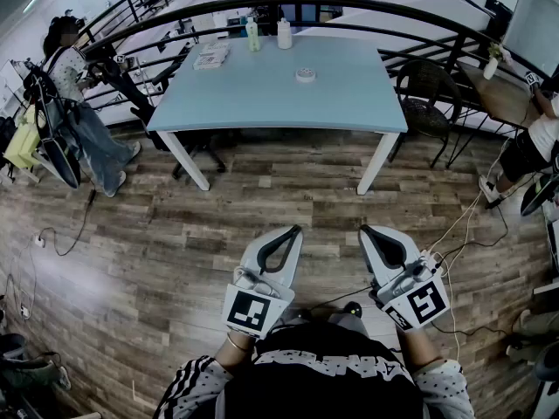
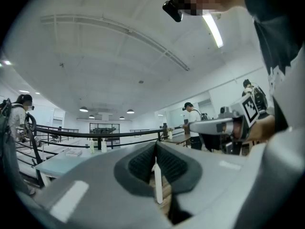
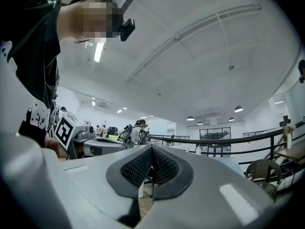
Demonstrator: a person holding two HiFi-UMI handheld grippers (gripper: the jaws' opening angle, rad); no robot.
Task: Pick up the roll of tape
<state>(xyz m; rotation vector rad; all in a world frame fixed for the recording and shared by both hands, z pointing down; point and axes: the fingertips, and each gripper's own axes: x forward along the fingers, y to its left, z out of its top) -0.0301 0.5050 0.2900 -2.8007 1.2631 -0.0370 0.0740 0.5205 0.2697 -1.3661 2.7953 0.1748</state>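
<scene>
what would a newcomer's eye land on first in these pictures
First come the two handheld grippers low in the head view: the left gripper and the right gripper, both shut, empty and pointing toward the pale blue table ahead. On the table, the small roll of tape lies alone near the middle, with two bottles at the far edge. A curved black railing arcs behind it.

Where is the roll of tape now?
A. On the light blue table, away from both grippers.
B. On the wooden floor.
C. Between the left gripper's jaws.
A: the roll of tape lies on the table, while the left gripper and right gripper are shut and empty over the floor.
</scene>
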